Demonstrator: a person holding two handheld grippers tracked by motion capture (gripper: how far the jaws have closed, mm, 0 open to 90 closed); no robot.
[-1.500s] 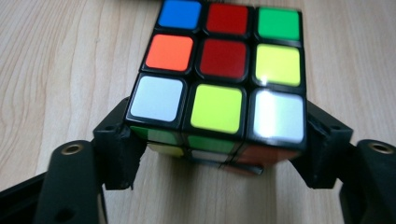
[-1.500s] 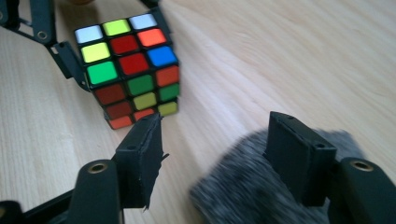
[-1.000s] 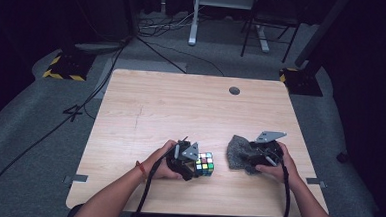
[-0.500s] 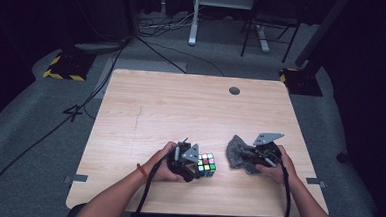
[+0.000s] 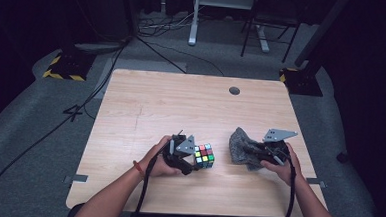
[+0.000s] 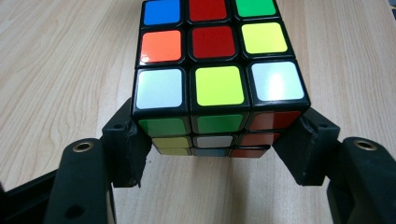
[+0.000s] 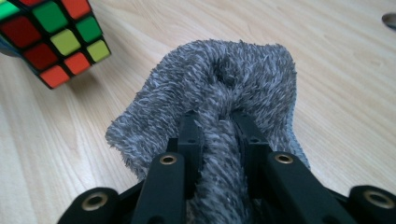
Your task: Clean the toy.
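Puzzle cube (image 6: pixel 219 84) is clamped by the left fingers (image 6: pixel 126 140), while the right fingers (image 7: pixel 191 135) pinch a grey cloth (image 7: pixel 224 88).

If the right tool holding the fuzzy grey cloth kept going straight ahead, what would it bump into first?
Probably the multicoloured puzzle cube. The right tool, shut on the fuzzy grey cloth, points across the wooden table toward it, though it may pass just beside the cube; depth is unclear.

In the left gripper view the puzzle cube (image 6: pixel 219 88) runs off the top edge, its far row clipped. In the right gripper view the grey cloth (image 7: pixel 224 107) hides the hand-held gripper's fingertips (image 7: pixel 191 128), and the cube's corner is cut at top left.
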